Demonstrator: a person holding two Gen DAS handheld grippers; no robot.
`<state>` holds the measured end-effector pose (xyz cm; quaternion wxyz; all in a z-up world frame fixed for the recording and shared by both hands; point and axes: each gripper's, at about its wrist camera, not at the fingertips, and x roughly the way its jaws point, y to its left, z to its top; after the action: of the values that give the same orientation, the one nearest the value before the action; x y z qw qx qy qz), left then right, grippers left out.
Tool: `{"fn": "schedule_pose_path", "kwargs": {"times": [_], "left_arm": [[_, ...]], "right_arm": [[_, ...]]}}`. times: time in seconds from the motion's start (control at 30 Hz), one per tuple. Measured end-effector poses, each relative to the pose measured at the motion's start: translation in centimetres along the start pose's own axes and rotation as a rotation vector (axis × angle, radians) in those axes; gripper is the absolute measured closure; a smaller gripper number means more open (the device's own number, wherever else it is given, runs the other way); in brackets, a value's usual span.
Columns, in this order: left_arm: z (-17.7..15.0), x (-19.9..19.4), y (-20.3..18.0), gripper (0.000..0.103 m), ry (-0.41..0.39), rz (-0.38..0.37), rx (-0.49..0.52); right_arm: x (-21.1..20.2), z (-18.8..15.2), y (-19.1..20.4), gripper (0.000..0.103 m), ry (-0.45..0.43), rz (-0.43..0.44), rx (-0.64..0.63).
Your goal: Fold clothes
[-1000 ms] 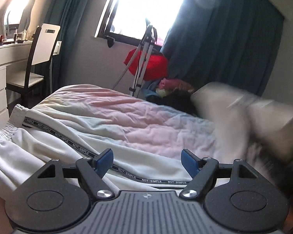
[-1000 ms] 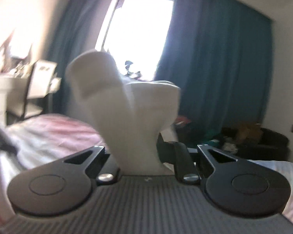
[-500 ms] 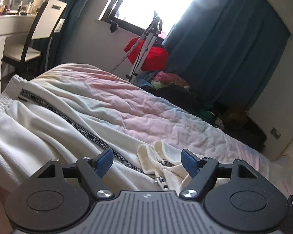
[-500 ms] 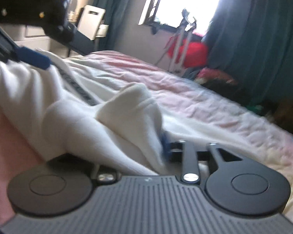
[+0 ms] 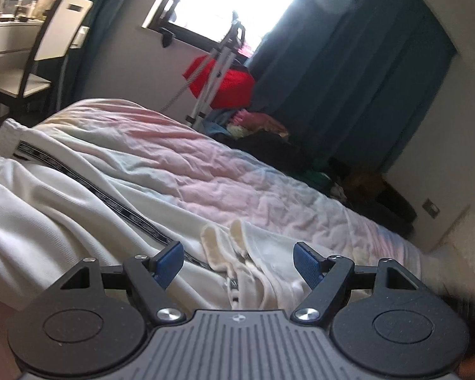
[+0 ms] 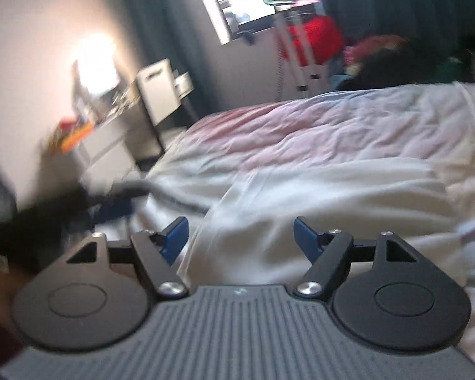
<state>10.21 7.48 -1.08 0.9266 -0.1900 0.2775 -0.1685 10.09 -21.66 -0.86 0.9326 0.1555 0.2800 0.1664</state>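
White track trousers [image 5: 63, 209] with a black lettered side stripe [image 5: 110, 199] lie across the pink quilted bed [image 5: 205, 171], elastic waistband at the left. Their cuffs [image 5: 224, 243] are laid back over the leg, just beyond my left gripper [image 5: 239, 261], which stands open above them with nothing between its blue pads. In the blurred right wrist view the same white trousers [image 6: 316, 209] spread in front of my right gripper [image 6: 240, 237]. Its jaws are opening and the cloth lies beyond them, not pinched. The left gripper shows as a dark blur [image 6: 63, 209] at the left.
A white chair [image 5: 47, 50] and a white desk [image 5: 3, 41] stand left of the bed. Under the bright window is a red cloth [image 5: 224, 85] on a folding stand, with a heap of clothes [image 5: 262, 133] on the floor beside dark blue curtains [image 5: 348, 72].
The right gripper carried the trouser cuffs over, set them down on the leg and let go, its jaws parting. It then swung and rolled sideways. The left gripper stayed open, turning slightly.
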Motion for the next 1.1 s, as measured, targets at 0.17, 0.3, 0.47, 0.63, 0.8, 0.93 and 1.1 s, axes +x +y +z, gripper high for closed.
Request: {"fn": "schedule_pose_path", "kwargs": {"times": [0.17, 0.3, 0.47, 0.63, 0.8, 0.93, 1.1], "left_arm": [[-1.9, 1.6, -1.5, 0.026, 0.059, -0.044, 0.047], [-3.3, 2.9, -2.7, 0.029, 0.107, -0.083, 0.106], [-4.5, 4.6, -3.2, 0.032, 0.131, -0.094, 0.138], [-4.7, 5.4, -2.9, 0.051, 0.125, -0.082, 0.154], [-4.7, 5.4, -2.8, 0.059, 0.114, -0.076, 0.175], [-4.8, 5.5, -2.7, 0.072, 0.134, -0.074, 0.17], [-5.2, 5.6, -2.0, 0.075, 0.147, -0.058, 0.14]], "right_arm": [[4.1, 4.6, -0.2, 0.027, 0.065, -0.106, -0.062], [9.8, 6.8, 1.0, 0.029, 0.141, -0.15, -0.129], [16.1, 7.0, 2.4, 0.039, 0.247, -0.149, -0.186], [19.6, 5.8, 3.2, 0.053, 0.321, -0.161, -0.204], [21.2, 4.3, 3.7, 0.084, 0.344, -0.217, -0.271], [18.3, 5.1, 3.7, 0.087, 0.183, -0.19, -0.209], [18.4, 5.1, 2.5, 0.087, 0.161, -0.197, -0.157]]}}
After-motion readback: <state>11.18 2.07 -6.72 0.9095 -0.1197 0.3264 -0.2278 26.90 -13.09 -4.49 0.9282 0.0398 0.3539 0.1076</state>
